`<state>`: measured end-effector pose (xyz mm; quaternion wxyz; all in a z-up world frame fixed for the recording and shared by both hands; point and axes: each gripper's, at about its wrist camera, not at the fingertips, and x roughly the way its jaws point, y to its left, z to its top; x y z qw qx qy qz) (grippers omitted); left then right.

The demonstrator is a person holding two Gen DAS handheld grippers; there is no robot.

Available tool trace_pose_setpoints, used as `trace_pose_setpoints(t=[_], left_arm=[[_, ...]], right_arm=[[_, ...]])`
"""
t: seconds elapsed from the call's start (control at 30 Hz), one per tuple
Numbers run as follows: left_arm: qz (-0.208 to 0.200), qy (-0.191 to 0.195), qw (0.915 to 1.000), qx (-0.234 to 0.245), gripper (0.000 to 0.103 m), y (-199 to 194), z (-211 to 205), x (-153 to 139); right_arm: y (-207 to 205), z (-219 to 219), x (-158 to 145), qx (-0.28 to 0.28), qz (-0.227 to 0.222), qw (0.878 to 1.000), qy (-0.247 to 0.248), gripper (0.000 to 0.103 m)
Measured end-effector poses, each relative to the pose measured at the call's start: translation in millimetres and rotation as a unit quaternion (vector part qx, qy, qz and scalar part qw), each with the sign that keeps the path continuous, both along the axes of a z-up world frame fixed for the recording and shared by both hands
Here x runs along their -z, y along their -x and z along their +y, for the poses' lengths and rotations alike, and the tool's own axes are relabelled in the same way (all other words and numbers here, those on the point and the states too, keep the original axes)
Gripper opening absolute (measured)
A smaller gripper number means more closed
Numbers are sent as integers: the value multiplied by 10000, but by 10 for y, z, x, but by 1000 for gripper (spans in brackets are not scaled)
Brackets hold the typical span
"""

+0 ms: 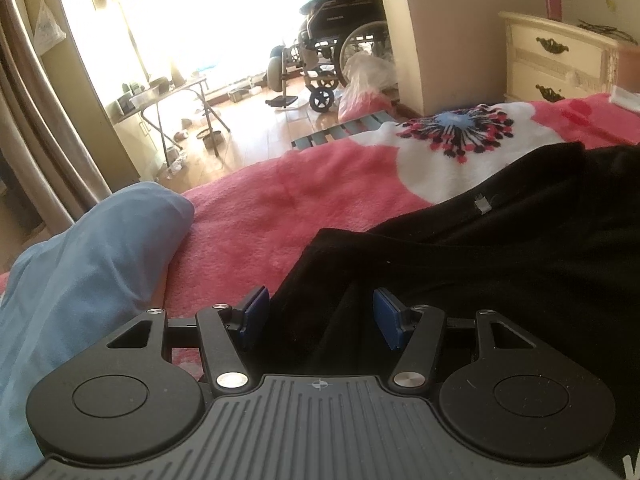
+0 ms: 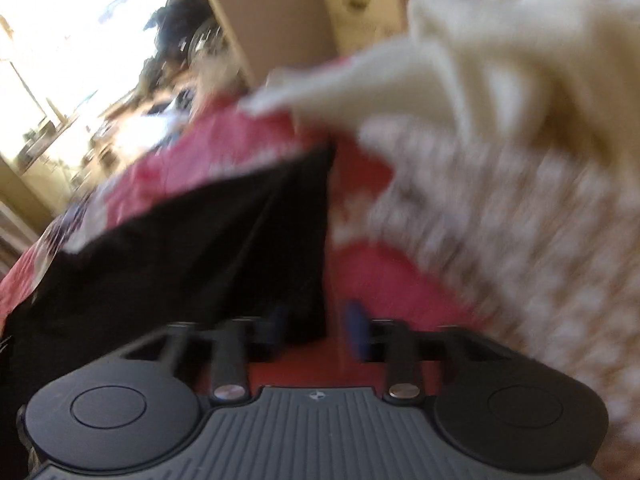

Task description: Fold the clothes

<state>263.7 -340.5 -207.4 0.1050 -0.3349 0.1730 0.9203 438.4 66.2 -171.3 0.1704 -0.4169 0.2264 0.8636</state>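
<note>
The black garment (image 1: pixel 500 264) was seen spread, still rumpled and unfolded, across the pink bed blanket (image 1: pixel 256 216), so the folding was judged barely begun. A cream garment (image 2: pixel 500 48) was heaped beyond it and a blue cloth (image 1: pixel 88 248) lay bunched beside it. No containers were seen. The left gripper (image 1: pixel 318 314) was held with fingers apart astride the black hem; the right gripper (image 2: pixel 318 322) fingers, blurred, appeared apart around a black edge

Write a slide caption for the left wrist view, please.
Open jaws of the left gripper straddle a black garment on a pink blanket.
</note>
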Motion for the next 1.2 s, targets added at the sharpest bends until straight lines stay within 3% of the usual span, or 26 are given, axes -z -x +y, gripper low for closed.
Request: trace_pose_setpoints(t=[0.03,0.23,0.33,0.4,0.43,0.5,0.57,0.63,0.83,0.97,1.03,1.1,1.2], left_arm=[[0,3,10000,8,58,-1,-3,-2],[-69,-79,9999,-48,59,39,-29,11],[-119,-82,9999,-60,59,62,-28,-7],[-185,-90,9998,-66,59,69,-36,-58],[-190,-82,9998,-28,59,56,-50,-112],[-165,-50,9998,84,59,18,-85,-246],[-101,-15,9996,245,59,-51,-147,-452],[-69,-91,9990,427,59,-135,-245,-712],[-274,-661,9955,622,60,-468,-717,-1482],[-514,-801,9946,426,60,-754,-1186,-1867],[-703,-786,9939,330,60,-921,-1404,-1963],[-1109,-892,9891,387,60,-1027,-1518,-1945],[-1869,-1292,9709,759,60,-1191,-1422,-1731]], right_arm=[[-5,-6,31,-101,-48,9999,9,4],[-63,-53,28,-55,-506,9839,-1713,2],[-181,78,-90,100,-296,9902,-1360,4],[-422,51,-326,97,96,9948,-1007,23],[-548,33,-450,92,301,9961,-827,26],[-883,-16,-722,-394,659,9968,-215,29],[-1201,-66,-888,-992,738,9911,497,31],[-1519,-186,-918,-1399,607,9835,972,35],[-2397,-748,-289,-1363,-903,9819,957,35],[-2610,-846,-123,-1067,-1132,9823,1045,35],[-2642,-878,-114,-1095,-1144,9816,1069,33],[-2602,-924,-111,-1262,-1222,9788,1051,21],[-2602,-1050,-75,-1433,-1392,9769,762,6]])
